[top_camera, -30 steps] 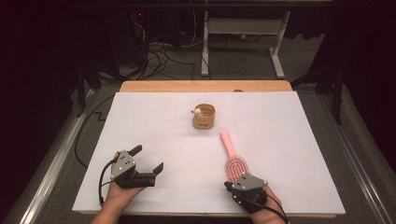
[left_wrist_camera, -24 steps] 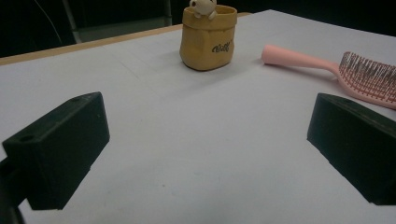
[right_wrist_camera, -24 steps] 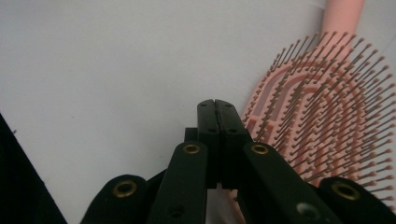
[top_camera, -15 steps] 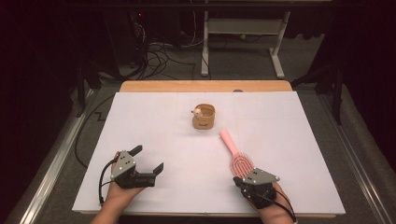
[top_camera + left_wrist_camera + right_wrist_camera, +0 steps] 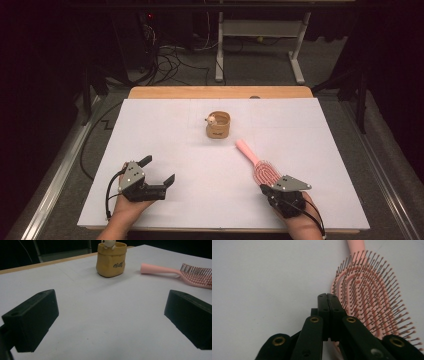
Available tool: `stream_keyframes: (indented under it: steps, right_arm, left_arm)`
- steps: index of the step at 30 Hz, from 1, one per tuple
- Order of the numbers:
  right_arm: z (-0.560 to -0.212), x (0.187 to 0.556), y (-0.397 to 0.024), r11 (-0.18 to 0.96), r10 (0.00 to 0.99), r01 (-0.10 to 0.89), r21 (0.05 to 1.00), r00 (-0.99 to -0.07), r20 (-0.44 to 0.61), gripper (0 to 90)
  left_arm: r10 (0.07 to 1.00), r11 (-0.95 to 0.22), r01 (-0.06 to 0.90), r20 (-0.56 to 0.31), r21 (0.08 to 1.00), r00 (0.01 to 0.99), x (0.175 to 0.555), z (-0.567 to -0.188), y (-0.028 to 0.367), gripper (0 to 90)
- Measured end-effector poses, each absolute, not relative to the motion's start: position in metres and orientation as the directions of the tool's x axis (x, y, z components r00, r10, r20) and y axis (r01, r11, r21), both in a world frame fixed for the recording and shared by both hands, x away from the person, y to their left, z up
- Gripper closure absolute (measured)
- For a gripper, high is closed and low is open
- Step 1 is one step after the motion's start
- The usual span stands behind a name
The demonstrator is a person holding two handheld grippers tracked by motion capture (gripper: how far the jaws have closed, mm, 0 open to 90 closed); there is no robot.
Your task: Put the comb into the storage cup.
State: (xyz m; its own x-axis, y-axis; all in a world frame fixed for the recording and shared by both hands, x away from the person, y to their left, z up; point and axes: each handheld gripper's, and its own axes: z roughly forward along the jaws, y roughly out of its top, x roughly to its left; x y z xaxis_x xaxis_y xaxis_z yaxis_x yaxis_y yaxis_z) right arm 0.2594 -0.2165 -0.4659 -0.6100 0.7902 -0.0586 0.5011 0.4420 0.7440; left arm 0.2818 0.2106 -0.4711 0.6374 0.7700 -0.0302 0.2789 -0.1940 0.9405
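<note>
Right gripper (image 5: 327,296) pressed shut, empty, tips against the edge of the brush (image 5: 372,292) head, left gripper (image 5: 159,171) spread wide, empty, over bare table (image 5: 190,145).

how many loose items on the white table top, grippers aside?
2. A tan cup with a small figure peeking out stands at the centre, toward the far edge. A pink hairbrush lies bristles up nearer the person, its head at the right gripper. Nothing seems hidden.

The cup (image 5: 218,125) stands on the tabletop (image 5: 165,130), toward its far edge. The hairbrush (image 5: 260,165) lies nearer than the cup and to its right, handle toward it.
</note>
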Motion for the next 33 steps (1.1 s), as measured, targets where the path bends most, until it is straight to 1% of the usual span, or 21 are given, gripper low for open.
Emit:
stream_keyframes:
  steps: [14, 33]
  right_arm:
    - [-0.465, 0.267, -0.237, 0.384, 0.833, 0.529, 0.757, -0.552, -0.036, 90.0]
    - [-0.465, 0.269, -0.240, 0.375, 0.845, 0.533, 0.759, -0.534, -0.043, 90.0]
  left_arm:
    - [0.770, -0.189, 0.286, -0.039, 0.939, 0.636, 0.283, -0.471, 0.211, 0.1]
    - [0.770, -0.188, 0.295, -0.046, 0.937, 0.637, 0.283, -0.472, 0.211, 0.0]
